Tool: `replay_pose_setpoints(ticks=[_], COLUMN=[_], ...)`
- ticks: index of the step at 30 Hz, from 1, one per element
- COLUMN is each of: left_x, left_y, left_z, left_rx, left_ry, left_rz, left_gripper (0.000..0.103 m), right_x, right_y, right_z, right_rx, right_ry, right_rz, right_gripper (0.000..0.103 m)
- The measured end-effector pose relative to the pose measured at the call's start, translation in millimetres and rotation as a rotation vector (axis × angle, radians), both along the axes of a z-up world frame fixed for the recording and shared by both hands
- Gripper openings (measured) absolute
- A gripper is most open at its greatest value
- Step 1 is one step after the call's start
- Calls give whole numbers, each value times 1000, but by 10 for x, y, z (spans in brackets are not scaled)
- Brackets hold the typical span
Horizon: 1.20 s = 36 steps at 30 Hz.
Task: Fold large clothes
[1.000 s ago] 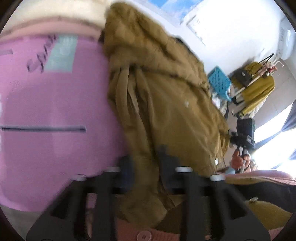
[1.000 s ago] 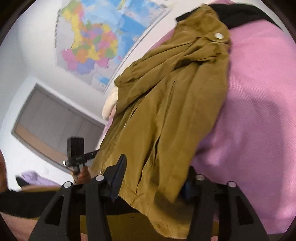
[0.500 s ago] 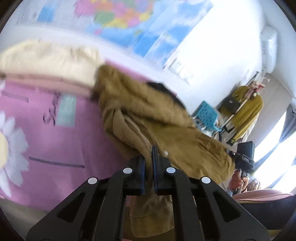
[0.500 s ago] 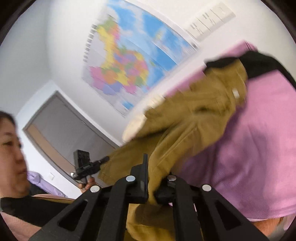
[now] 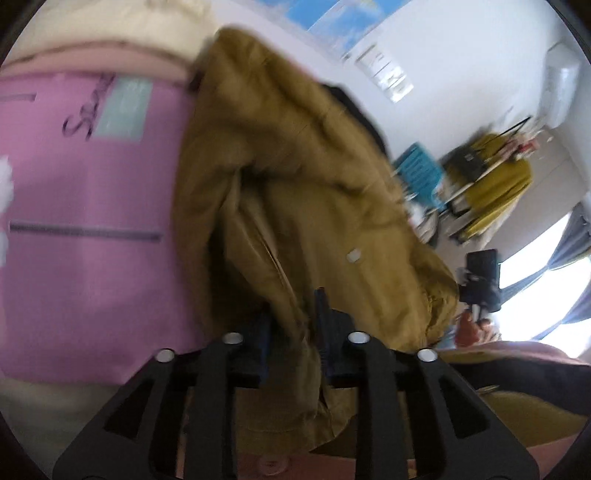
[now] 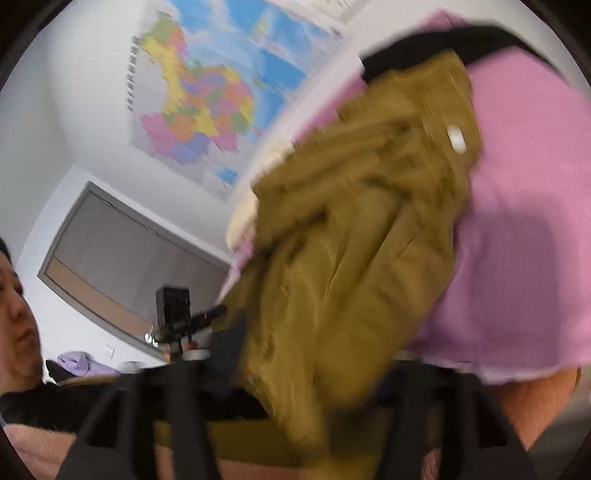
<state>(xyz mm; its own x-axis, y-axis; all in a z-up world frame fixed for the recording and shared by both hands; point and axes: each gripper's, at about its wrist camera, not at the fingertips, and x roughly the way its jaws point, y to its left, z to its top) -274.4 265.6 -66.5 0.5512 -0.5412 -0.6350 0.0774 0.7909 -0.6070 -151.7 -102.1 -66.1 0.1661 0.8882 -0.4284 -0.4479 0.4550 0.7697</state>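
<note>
An olive-brown jacket [image 5: 314, 192] lies bunched on a pink bedspread [image 5: 92, 240]. My left gripper [image 5: 291, 325] has its jaws slightly apart with a fold of the jacket's edge between them. In the right wrist view the same jacket [image 6: 362, 258] drapes over my right gripper [image 6: 306, 369], whose jaws stand wide apart with cloth lying loose between them. White snap buttons [image 6: 456, 138] show on the jacket. The picture is blurred by motion.
A cream pillow [image 5: 92, 26] lies at the head of the bed. A map [image 6: 221, 92] hangs on the wall. A clothes rack with a yellow garment [image 5: 495, 188] and a blue crate [image 5: 417, 170] stand at the right. A person's face [image 6: 14, 317] is at the left.
Half a second ago both grippers were shut on the jacket and lifted. Now both have come down toward the bed and their jaws have opened, the right one wide.
</note>
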Motion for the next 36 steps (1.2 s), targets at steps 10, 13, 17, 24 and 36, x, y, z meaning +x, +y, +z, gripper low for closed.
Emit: replay_pose_setpoints(ticks=[10,13,17,24,36], left_x=[-37,-68,-64,211,1392], left_y=[-75,-153,-4,237,481], left_z=[-185,52,477,954,1445], left_rx=[-23,-23,-64,-85,-79], left_ry=[37,-38,-147,-198,-144], left_rz=[-95,-78,-20,37,53], left_gripper=[14,11,11,12,14], right_x=[-306,-312,-210,188,1446], right_y=[179,164,124,84,261], right_z=[-141,131,505,1043,1367], right_rx=[0,74,117,184,193], right_ry=[-11,-73,-150,-221,-126], right_rz=[116,97,41,-17,-124], right_gripper=[12,11,10,10,12])
